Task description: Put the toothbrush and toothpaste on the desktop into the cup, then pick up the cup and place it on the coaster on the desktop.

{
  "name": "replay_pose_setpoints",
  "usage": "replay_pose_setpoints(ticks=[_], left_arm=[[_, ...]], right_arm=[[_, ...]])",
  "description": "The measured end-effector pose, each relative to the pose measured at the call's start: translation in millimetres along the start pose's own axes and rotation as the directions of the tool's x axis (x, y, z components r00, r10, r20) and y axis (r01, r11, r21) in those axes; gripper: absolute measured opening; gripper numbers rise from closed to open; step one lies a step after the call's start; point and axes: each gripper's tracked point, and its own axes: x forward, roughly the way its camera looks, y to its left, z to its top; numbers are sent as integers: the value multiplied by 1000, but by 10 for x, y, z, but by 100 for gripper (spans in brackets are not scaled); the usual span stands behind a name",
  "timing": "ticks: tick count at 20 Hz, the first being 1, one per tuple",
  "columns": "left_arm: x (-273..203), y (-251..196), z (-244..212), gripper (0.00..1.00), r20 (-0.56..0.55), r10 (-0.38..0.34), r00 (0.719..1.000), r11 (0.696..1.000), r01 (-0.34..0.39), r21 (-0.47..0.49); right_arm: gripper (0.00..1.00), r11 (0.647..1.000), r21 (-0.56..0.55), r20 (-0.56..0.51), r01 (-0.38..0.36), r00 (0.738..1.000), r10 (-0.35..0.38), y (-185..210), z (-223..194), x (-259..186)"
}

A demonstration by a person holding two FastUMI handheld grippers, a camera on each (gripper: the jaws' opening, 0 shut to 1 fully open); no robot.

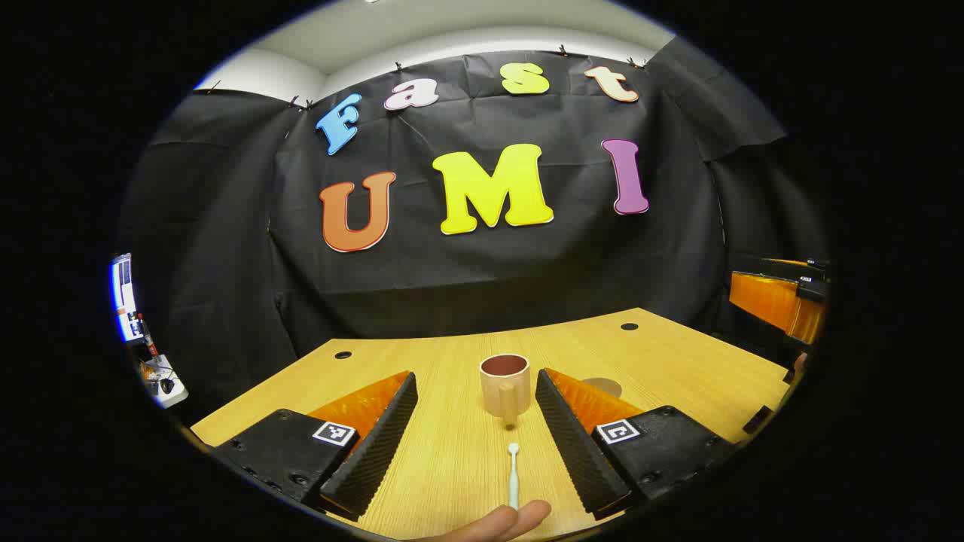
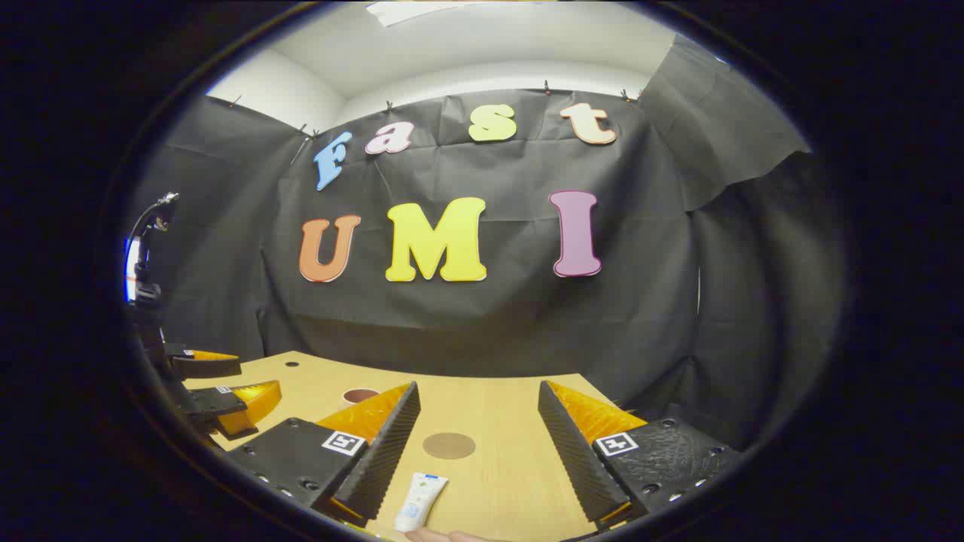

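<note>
Between your wide-open, empty left gripper (image 1: 478,444) fingers, the toothbrush (image 1: 513,476) lies lengthwise, head toward the cup (image 1: 504,385). Your right gripper (image 2: 476,452), equally open and empty, frames the toothpaste (image 2: 420,501), its length angled toward the coaster (image 2: 449,446).

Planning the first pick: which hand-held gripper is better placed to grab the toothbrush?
Left. The toothbrush lies between the left hand-held gripper's open fingers, with the cup straight ahead. The right hand-held gripper faces the toothpaste and coaster instead.
</note>
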Motion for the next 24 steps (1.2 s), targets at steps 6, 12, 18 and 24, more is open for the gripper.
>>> replay_pose_setpoints(ticks=[6, 12, 18, 24], left_arm=[[36, 69, -26, 100, -12, 21, 1000, 1000, -21, -6], [16, 45, -43, 100, -21, 14, 1000, 1000, -14, -11], [86, 11, -207, 99, -87, 7, 996, 1000, -9, -25], [235, -251, -873, 100, -338, -89, 937, 995, 68, -74]], right_arm=[[97, 1000, -2, 22, 22, 1000, -22, -80, 56, -18], [97, 1000, 16, 6, 17, 1000, -17, -87, 10, 11], [97, 1000, 19, -6, 14, 1000, -14, -93, -30, 37], [95, 999, 33, -45, 6, 999, -5, -59, -137, 103]])
